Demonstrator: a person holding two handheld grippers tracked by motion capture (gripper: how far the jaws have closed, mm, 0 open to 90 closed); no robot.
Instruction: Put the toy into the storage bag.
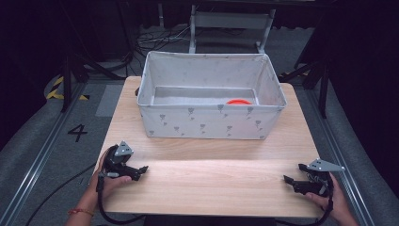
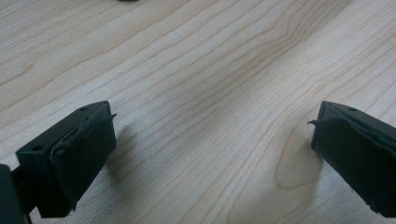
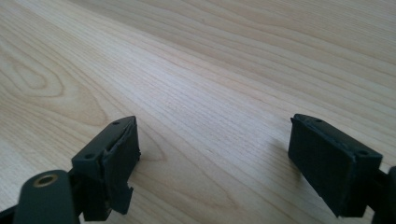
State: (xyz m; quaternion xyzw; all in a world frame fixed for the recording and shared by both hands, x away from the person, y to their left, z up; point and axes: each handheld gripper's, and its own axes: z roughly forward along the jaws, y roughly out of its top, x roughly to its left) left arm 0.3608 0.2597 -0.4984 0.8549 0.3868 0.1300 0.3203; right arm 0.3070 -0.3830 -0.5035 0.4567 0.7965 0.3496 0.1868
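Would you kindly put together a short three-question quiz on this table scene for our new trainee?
1. True or false: the left gripper is shut on something.
2. Multiple choice: the orange object lies (A) on the bare table, (B) inside the fabric bin, (C) between the jaws of the right gripper.
3. Fill in: both grippers rest low over the wooden ____, near its front edge.

Key:
1. False; in the left gripper view its jaws stand wide apart with bare wood between them.
2. B; it shows at the bin's right inner side, partly hidden by the front wall.
3. table.
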